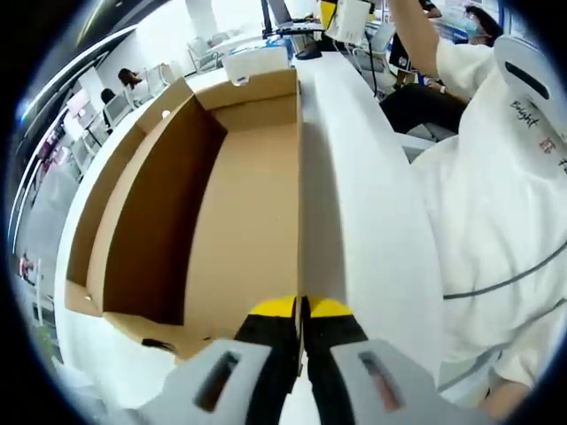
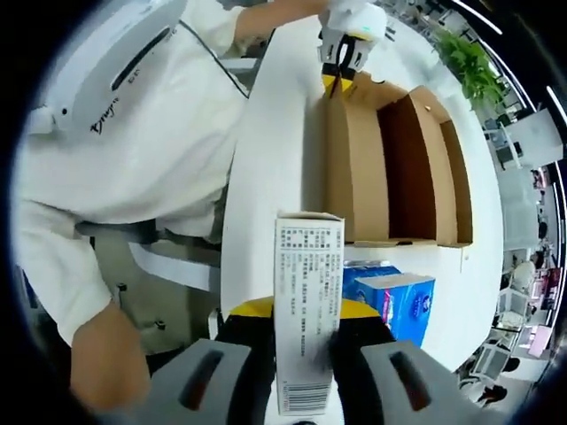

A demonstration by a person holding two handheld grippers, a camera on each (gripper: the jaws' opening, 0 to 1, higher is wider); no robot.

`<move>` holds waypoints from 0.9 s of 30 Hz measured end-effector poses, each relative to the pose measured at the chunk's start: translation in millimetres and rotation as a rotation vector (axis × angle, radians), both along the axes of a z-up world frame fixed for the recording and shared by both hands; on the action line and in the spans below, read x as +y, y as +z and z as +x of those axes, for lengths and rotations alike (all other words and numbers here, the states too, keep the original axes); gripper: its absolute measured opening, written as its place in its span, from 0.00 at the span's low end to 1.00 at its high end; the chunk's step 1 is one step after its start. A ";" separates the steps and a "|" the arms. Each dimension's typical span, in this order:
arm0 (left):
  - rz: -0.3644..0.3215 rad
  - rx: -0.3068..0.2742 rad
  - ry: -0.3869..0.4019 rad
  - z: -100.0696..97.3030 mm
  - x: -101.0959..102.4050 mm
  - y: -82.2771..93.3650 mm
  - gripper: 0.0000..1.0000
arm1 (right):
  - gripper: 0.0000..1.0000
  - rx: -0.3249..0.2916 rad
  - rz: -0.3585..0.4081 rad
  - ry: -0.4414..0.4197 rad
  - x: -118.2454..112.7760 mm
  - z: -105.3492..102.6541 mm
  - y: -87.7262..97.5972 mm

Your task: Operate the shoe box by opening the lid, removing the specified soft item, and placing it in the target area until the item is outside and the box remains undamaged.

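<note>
Our left hand-held gripper (image 1: 301, 310) pinches its yellow-tipped jaws shut on the near wall of the shoe box (image 1: 239, 221), an open brown cardboard box lying on the white counter (image 1: 372, 230). From the right gripper view we see what the left misses: our right hand-held gripper (image 2: 306, 314) clamps a slim white printed carton (image 2: 307, 301), held outside the box, and a blue tissue pack (image 2: 394, 301), glossy and soft-looking, lies on the counter against the box's end.

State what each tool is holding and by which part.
Left tool: shut on the shoe box wall's top edge. Right tool: shut on a white printed carton's lower part.
</note>
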State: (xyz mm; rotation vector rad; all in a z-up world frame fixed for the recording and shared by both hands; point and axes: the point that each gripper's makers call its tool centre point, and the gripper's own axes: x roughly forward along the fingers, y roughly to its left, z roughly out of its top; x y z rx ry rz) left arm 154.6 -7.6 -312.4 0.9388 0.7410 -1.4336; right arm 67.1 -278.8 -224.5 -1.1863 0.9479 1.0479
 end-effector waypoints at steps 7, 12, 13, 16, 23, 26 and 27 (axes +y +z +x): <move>0.004 0.005 0.001 -0.2 -0.3 0.2 0.01 | 0.21 -0.060 0.064 -0.018 1.8 -4.5 -15.9; 0.004 0.003 0.001 -0.1 -0.3 0.4 0.01 | 0.21 -0.108 0.120 -0.040 -1.9 -14.9 -38.6; 0.005 0.004 0.002 0.0 -0.3 0.3 0.01 | 0.21 -0.099 0.126 -0.061 -3.1 -15.8 -40.8; 0.006 0.004 0.003 0.1 0.0 0.2 0.01 | 0.21 -0.117 0.119 -0.071 -8.2 -13.8 -42.3; 0.004 0.000 0.002 -4.5 -0.7 0.1 0.01 | 0.21 -0.197 0.058 -0.004 -15.9 -3.6 -47.6; 0.003 0.002 0.002 -5.6 -0.5 0.2 0.01 | 0.21 -0.173 0.108 -0.033 -9.3 -3.6 -55.5; 0.002 0.001 0.001 -5.9 -0.4 0.3 0.01 | 0.21 -0.165 0.128 -0.038 -6.9 -3.8 -57.6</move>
